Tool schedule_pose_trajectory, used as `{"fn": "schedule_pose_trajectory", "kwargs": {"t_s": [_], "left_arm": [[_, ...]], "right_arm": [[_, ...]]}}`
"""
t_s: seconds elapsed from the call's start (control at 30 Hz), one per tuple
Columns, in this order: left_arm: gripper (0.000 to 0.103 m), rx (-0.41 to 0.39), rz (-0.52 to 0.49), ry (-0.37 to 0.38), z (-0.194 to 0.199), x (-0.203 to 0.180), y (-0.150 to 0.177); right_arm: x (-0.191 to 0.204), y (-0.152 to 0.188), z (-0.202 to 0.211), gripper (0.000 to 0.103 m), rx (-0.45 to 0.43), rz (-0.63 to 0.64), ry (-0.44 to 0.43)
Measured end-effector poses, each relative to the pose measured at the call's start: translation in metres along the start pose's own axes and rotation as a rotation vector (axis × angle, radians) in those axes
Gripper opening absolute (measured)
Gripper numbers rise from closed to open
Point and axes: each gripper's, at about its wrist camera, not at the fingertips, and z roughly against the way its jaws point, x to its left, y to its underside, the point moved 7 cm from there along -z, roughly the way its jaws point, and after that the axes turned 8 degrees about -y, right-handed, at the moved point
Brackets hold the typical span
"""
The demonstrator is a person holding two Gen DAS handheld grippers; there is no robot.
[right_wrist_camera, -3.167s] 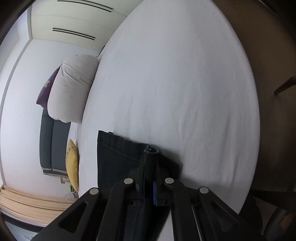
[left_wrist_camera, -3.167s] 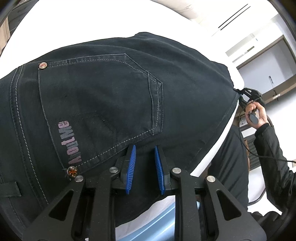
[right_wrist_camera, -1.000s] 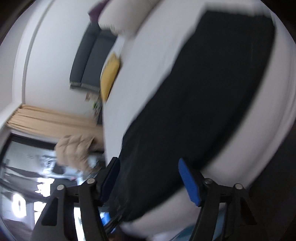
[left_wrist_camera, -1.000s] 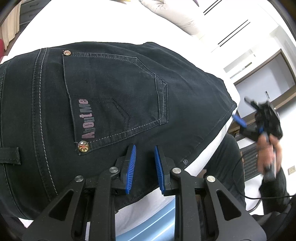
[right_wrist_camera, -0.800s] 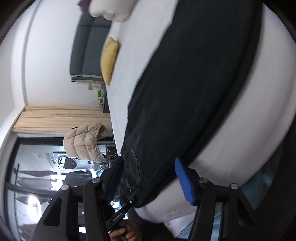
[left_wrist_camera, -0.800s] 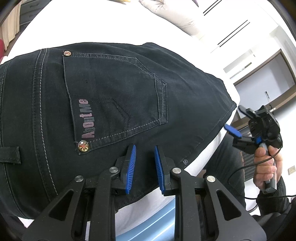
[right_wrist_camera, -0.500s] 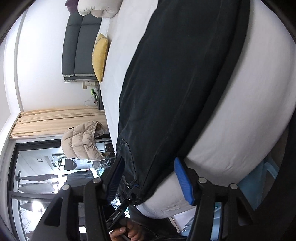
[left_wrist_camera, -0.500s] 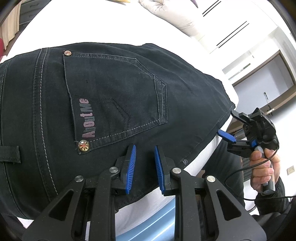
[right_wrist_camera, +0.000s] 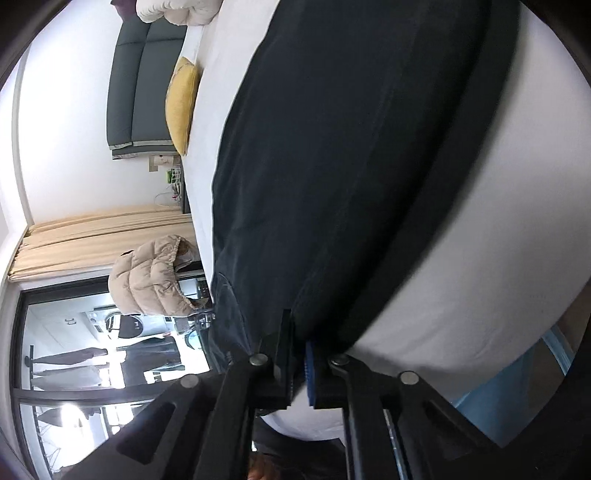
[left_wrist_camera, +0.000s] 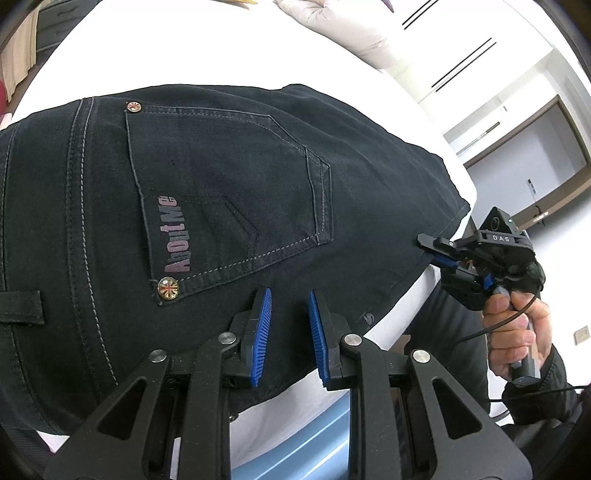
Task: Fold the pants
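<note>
Dark denim pants (left_wrist_camera: 221,184) lie flat on the white bed (left_wrist_camera: 184,48), back pocket up, reaching the mattress's near edge. My left gripper (left_wrist_camera: 290,325) hangs over the pants' near edge, its blue pads (left_wrist_camera: 262,328) a narrow gap apart with flat cloth showing between them. A hand (left_wrist_camera: 517,332) holds my right gripper (left_wrist_camera: 430,251) at the bed's right edge. There its jaws are closed on the pants' side seam. In the right wrist view the pants (right_wrist_camera: 351,147) stretch away and the right gripper (right_wrist_camera: 299,354) pinches their near edge.
A pale pillow (left_wrist_camera: 332,26) lies at the bed's far end. Beyond the bed stand a grey sofa (right_wrist_camera: 144,92) with a yellow cushion (right_wrist_camera: 179,103), a beige puffer jacket (right_wrist_camera: 147,280) and curtains. A light blue bed base (left_wrist_camera: 314,443) shows under the mattress.
My right gripper swung down to the bed's right edge and its wide jaws closed on the pants' seam. The left gripper and the pants under it stayed still.
</note>
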Motion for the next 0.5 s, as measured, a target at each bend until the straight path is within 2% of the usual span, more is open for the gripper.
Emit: {"fn": "schedule_pose_trajectory", "kwargs": {"t_s": [0.27,0.4,0.5], "left_arm": [[0.021,0.011,-0.007,0.001,0.006,0.001,0.001],[0.021,0.012,0.002,0.006,0.007,0.005,0.002],[0.021,0.015,-0.002,0.002,0.007,0.006,0.001]], "right_arm": [[-0.012,0.009,0.007,0.003,-0.025,-0.017,-0.013],[-0.010,0.000,0.007,0.007,-0.003,0.021,-0.033],[-0.014,-0.018,0.022,0.011,-0.057,-0.031,-0.089]]}}
